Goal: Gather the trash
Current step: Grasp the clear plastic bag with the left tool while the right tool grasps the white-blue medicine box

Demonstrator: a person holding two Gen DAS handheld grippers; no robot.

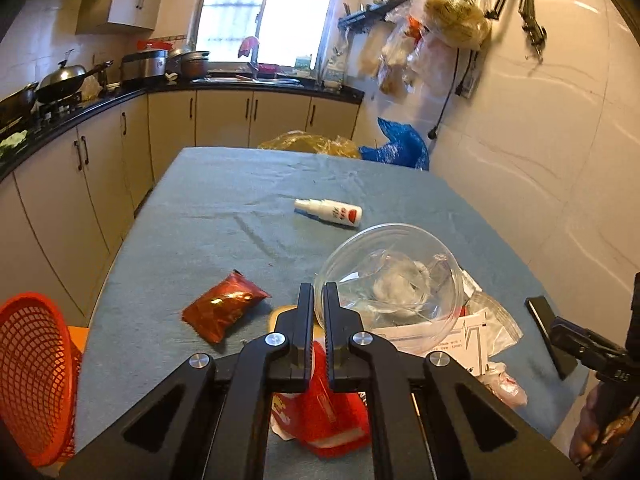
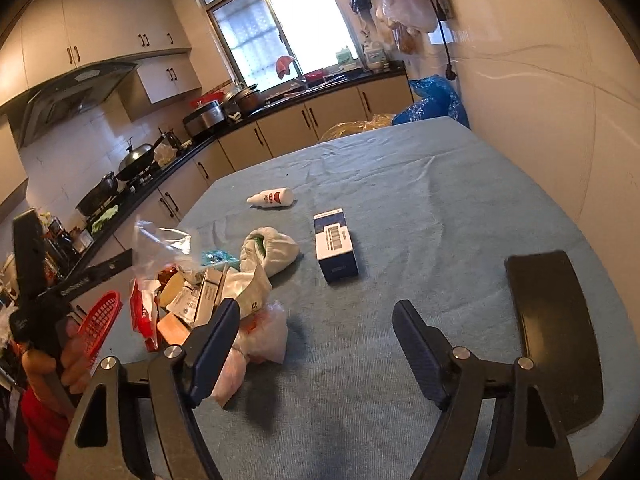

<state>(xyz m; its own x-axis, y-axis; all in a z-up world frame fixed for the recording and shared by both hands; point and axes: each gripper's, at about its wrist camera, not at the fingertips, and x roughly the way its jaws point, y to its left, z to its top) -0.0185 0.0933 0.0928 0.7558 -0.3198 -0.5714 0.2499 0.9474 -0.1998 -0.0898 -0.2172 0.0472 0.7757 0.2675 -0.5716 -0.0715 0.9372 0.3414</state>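
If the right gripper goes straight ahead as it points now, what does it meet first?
The right gripper, open and empty, points along the bare blue tablecloth. First in line looks to be the blue-and-white box, though depth is uncertain.

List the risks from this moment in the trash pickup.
1. The left gripper is shut on the clear plastic bowl's rim; such a thin edge hold may slip.
2. The red basket overhangs the table edge and could tip.
3. The open right gripper could nudge the black phone.
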